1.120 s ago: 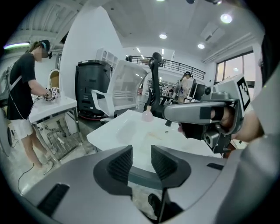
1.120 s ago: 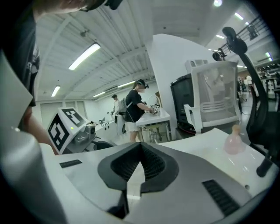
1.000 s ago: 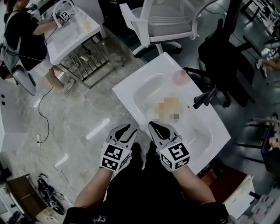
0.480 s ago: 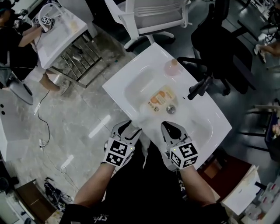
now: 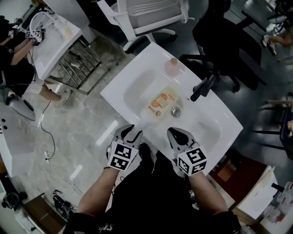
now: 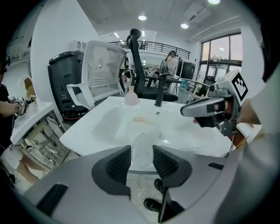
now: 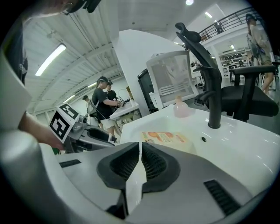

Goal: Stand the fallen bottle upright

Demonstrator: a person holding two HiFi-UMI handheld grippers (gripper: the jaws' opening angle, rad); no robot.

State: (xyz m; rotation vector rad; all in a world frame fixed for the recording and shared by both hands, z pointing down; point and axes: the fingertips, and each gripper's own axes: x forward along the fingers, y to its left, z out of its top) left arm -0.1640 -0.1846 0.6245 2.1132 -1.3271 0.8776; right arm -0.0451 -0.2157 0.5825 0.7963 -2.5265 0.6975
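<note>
A clear plastic bottle with an orange printed label (image 5: 161, 101) lies on its side in the bowl of the white ceramic sink (image 5: 215, 132), just beside the round metal drain (image 5: 175, 111). Which end carries the cap is hard to tell from above. A black upright faucet (image 5: 201, 89) stands on the sink's far deck. A small pale pink bottle (image 5: 171, 67) stands upright at the back rim, well apart from the lying one.

Both grippers hang over the near rim of the sink, side by side and short of the fallen bottle. The left gripper (image 6: 141, 159) has its jaws apart at a moderate gap. They have just been closing with nothing between them — only the sink's rim and bowl show through the gap. The right gripper (image 7: 140, 164) has its jaws pressed together, with just a thin slit between the ribbed pads, and it holds nothing. The marker cubes on both face up towards the head camera.

Beyond the sink a white mesh office chair (image 5: 146, 13) stands on the grey marbled floor (image 5: 82, 132).
</note>
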